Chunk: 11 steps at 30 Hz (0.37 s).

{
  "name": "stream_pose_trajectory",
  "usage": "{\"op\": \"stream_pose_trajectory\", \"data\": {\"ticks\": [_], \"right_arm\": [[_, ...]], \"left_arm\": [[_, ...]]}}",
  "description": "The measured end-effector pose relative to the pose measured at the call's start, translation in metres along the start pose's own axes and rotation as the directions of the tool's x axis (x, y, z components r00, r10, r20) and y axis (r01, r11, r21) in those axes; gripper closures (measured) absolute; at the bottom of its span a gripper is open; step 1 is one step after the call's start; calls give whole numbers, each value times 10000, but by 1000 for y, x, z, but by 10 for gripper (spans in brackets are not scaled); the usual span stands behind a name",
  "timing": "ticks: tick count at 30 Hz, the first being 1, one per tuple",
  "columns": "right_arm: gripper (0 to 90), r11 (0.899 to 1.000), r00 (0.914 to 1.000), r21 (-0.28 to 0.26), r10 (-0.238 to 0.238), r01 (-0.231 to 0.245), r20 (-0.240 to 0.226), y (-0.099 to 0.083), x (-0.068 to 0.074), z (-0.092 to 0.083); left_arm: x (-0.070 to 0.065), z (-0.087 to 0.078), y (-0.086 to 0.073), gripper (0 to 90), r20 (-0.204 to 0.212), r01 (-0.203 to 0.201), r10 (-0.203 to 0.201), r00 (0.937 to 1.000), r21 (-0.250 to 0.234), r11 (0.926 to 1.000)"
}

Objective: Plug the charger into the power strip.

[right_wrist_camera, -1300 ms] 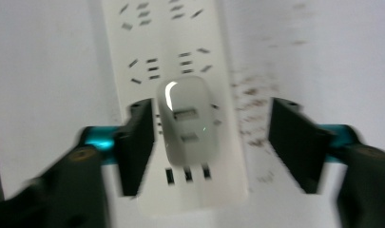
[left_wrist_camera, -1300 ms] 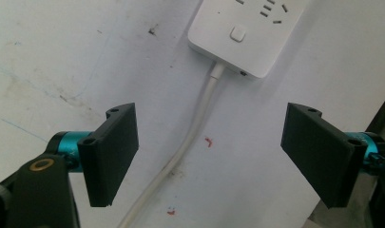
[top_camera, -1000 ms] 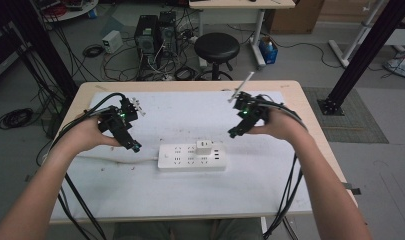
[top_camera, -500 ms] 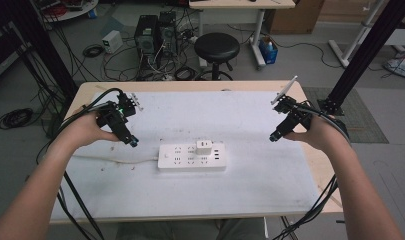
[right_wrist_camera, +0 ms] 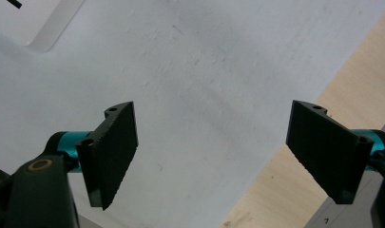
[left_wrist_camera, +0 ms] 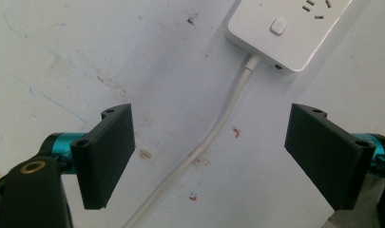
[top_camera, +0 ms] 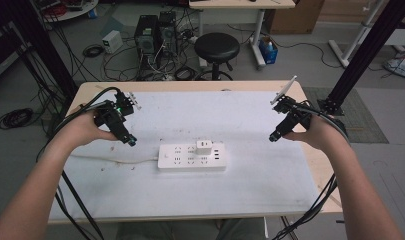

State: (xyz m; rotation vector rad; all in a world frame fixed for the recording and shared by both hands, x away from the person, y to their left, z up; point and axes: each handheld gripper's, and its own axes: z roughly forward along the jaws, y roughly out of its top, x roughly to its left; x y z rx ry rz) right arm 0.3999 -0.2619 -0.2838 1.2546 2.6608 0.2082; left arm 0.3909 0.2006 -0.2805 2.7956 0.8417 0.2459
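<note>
In the middle of the counter [top_camera: 140, 200], white power strip [top_camera: 191, 156] lying flat with a white plug adapter [top_camera: 204, 147] stuck in it, left tongs [top_camera: 131, 141] wide apart near its cord [left_wrist_camera: 218, 128], right tongs [top_camera: 273, 138] also apart, holding nothing, well off to its right.

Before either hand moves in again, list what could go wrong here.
1. The thin white cable lies between the open left tongs, so closing there might snag it and drag the white rectangular power strip.
2. The small white plug adapter stands up from the strip; a low sweep by the open right tongs could knock it.
</note>
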Motion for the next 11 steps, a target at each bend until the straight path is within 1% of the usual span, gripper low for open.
{"op": "stream_pose_trajectory", "data": {"ticks": [2, 4, 6, 11], "right_arm": [[173, 10000, 10000, 41, -58, 58, 20, 0, 1, 1], [174, 10000, 10000, 60, -13, 13, 54, 1, 1, 2], [173, 10000, 10000, 81, -15, 15, 37, 1, 1, 3], [173, 10000, 10000, 87, -8, 9, -47, 0, 0, 6]], "left_arm": [[0, 0, 0, 171, 16, -30, 30, 10000, 13, 10000], [0, 1, 0, 171, 9, -24, 24, 10000, 3, 10000], [0, 2, 0, 171, 13, -74, 74, 10000, 32, 10000], [2, 5, 0, 171, 18, -31, 31, 10000, -49, 10000]]}}
